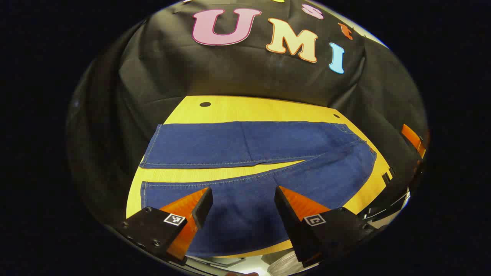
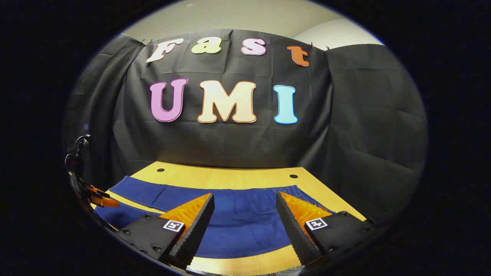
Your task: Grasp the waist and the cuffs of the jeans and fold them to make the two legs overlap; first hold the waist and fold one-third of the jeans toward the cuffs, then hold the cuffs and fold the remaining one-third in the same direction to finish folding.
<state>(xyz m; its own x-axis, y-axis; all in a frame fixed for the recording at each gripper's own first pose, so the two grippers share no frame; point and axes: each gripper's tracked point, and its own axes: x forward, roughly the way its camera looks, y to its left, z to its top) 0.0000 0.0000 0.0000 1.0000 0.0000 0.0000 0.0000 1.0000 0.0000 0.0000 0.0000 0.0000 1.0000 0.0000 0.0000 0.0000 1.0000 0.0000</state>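
Note:
Dark blue jeans (image 1: 249,142) lie flat on a yellow wooden table (image 1: 249,109), the two legs spread apart in a narrow V. In the left gripper view the cuffs (image 1: 149,153) point left and the waist (image 1: 368,153) is at the right. My left gripper (image 1: 242,191) hovers open over the near leg, nothing between its fingers. In the right gripper view the jeans (image 2: 238,226) stretch across the table, with the waist (image 2: 303,191) at the right. My right gripper (image 2: 244,196) is open above the denim. The left gripper (image 2: 98,197) shows at that view's left edge.
The table (image 2: 230,176) has two small dark holes (image 2: 160,170) (image 2: 294,176) near its far edge. Black cloth walls close in behind and on both sides. An orange finger of the right gripper (image 1: 412,140) shows at the left gripper view's right rim.

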